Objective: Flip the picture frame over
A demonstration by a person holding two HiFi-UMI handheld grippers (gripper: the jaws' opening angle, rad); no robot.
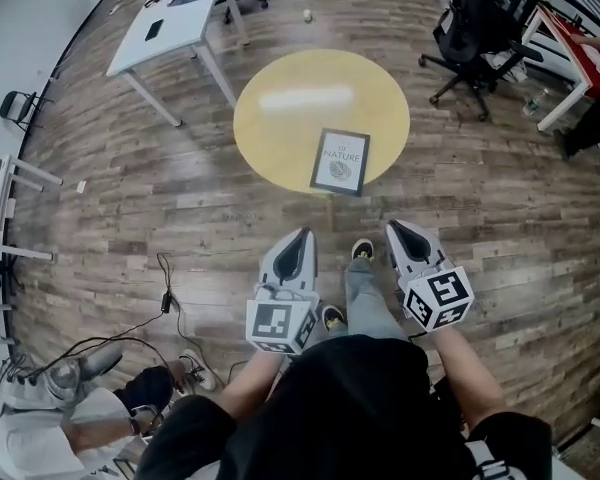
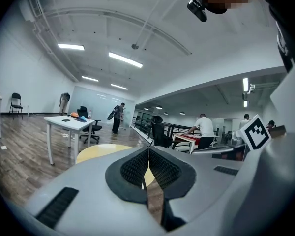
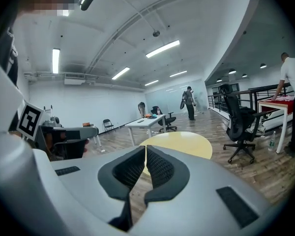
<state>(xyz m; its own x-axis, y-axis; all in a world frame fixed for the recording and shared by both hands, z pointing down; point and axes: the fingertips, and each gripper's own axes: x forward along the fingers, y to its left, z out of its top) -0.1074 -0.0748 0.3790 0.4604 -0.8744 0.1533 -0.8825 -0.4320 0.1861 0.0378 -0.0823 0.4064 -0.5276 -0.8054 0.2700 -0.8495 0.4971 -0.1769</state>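
The person's dark top (image 1: pixel 330 398) is filling the bottom of the head view, with both forearms reaching forward. Just ahead, the left gripper (image 1: pixel 302 236) and the right gripper (image 1: pixel 397 230) are pointing toward the round yellow bench (image 1: pixel 280 118). Each is carrying a cube of black-and-white square markers at its rear. In its own view, each gripper is clenched: the ribbed pads are meeting along a thin seam, and nothing is sitting between them. The person's shoes (image 1: pixel 362 251) are showing between the two grippers on the wooden floor (image 1: pixel 500 208).

The picture frame (image 1: pixel 340 161) is lying flat and face up on the yellow bench, near the edge closest to the person and well apart from both grippers. Its print is showing the words "OF NATURE" above a leaf-like drawing, inside a dark border.

Only open floor is lying between the grippers and the bench. To the left, black cables (image 1: pixel 168 303) are trailing across the boards. Beyond the yellow bench, a white bench (image 1: pixel 170 38) is carrying a few small items. A black office chair (image 1: pixel 470 38) is standing to the right, beside a red-topped table (image 1: pixel 585 53).
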